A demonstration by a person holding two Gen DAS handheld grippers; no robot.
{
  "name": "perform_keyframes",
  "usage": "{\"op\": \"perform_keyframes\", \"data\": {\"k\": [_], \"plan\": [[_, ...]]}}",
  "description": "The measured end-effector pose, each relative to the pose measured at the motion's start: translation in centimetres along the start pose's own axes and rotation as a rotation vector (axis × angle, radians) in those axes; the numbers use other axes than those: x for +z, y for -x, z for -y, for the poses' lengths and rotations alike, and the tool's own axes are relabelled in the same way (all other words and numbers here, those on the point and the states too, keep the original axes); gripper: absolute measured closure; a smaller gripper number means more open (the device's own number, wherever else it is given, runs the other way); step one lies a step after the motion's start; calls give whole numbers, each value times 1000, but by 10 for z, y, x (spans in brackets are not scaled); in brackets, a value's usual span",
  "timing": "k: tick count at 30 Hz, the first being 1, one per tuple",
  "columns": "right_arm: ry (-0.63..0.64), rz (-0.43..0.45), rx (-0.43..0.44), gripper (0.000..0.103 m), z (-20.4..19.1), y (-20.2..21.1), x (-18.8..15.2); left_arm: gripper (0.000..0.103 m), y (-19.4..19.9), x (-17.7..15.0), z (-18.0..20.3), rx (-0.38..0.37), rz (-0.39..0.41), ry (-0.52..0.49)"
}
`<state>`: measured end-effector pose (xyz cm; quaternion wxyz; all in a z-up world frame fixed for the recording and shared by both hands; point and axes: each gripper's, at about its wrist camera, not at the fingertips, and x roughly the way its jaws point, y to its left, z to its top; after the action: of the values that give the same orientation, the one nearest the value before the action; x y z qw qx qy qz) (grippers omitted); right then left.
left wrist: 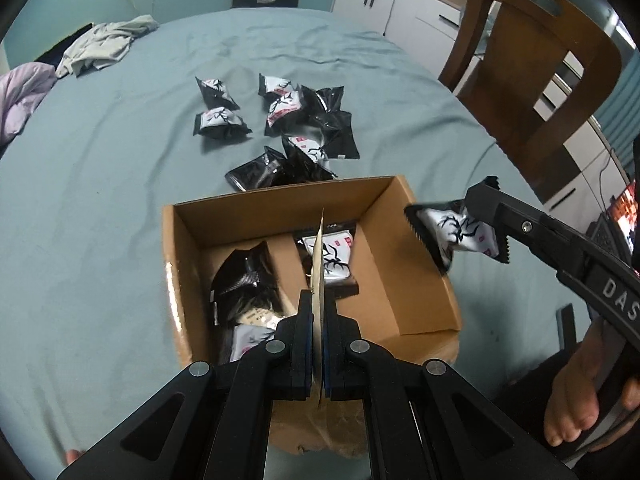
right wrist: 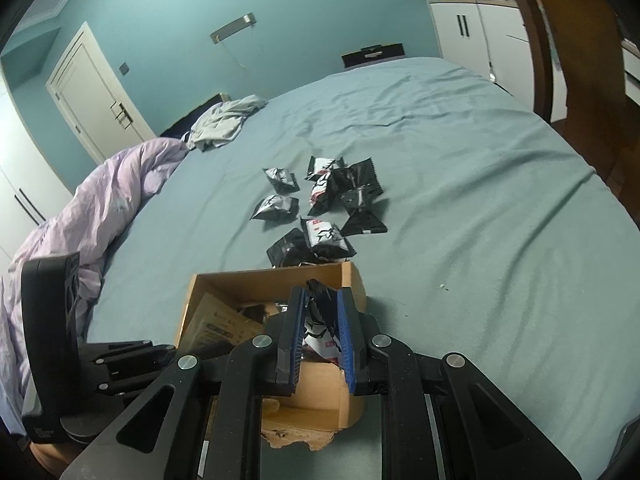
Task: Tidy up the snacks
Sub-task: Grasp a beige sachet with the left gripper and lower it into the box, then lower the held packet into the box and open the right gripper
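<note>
A brown cardboard box sits on the blue bed, with several black-and-white snack packets inside. My left gripper is shut on the box's near flap, which stands edge-on. My right gripper is shut on a snack packet; in the left wrist view it holds that packet in the air just above the box's right wall. Several loose packets lie on the bed beyond the box, and they also show in the right wrist view.
A wooden chair stands at the right of the bed. Grey clothes and a lilac duvet lie at the far left. White cabinets line the back wall. The box's near edge is torn.
</note>
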<state>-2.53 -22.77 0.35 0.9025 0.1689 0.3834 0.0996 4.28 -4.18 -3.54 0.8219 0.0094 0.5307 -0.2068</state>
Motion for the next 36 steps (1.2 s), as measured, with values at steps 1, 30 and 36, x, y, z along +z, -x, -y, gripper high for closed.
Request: {"op": "perform_keyframes", "data": {"k": [1, 30, 36], "plan": [[3, -3, 0, 89, -1, -1, 0, 100, -3, 0, -1, 3, -9, 3], [280, -162, -51, 89, -58, -42, -23, 23, 41, -6, -30, 310, 127, -13], [337, -282, -100, 89, -68, -68, -24, 23, 41, -9, -29, 338, 126, -27]]}}
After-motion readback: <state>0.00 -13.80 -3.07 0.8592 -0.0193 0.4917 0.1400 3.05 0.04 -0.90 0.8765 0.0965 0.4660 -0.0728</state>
